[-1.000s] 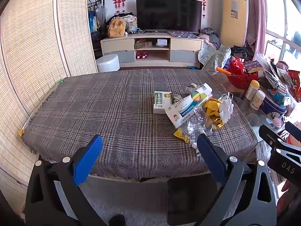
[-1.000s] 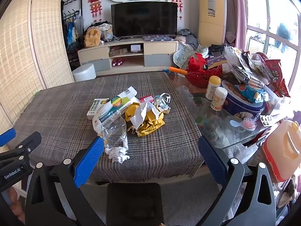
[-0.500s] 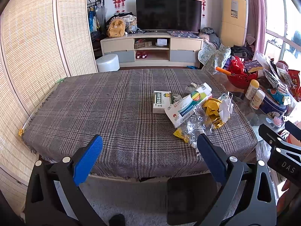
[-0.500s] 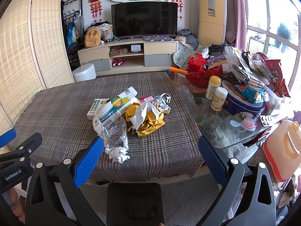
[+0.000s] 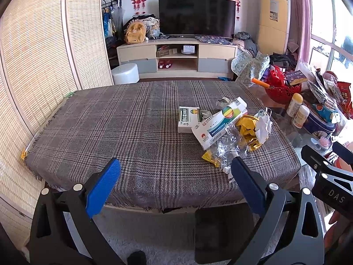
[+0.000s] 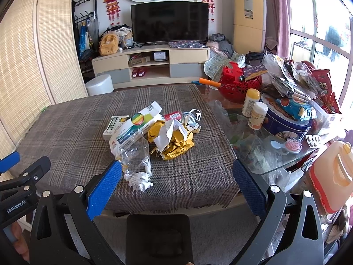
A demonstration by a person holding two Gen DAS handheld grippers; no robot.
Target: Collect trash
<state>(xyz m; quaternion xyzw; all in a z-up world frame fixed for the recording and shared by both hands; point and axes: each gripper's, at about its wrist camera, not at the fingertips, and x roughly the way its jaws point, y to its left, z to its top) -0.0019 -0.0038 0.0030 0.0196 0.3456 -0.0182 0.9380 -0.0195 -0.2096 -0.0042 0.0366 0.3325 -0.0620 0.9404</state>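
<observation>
A heap of trash lies on the plaid tablecloth [image 5: 123, 128]: a long white medicine box [image 6: 134, 124] [image 5: 219, 121], a small green-and-white box [image 5: 187, 118], a crumpled yellow wrapper [image 6: 176, 141] [image 5: 248, 130], clear crinkled plastic [image 6: 134, 154] [image 5: 227, 145] and a white paper wad [image 6: 139, 178]. My left gripper [image 5: 175, 170] is open and empty, short of the table's near edge, left of the heap. My right gripper [image 6: 176, 172] is open and empty, near the edge in front of the heap.
On the glass tabletop to the right stand a red basket [image 6: 238, 84], two pill bottles [image 6: 253, 108], a blue tin [image 6: 286, 119], snack bags, a pink hairbrush [image 6: 286, 145] and an orange jug [image 6: 333, 174]. A dark chair back [image 6: 158, 234] sits below the near edge.
</observation>
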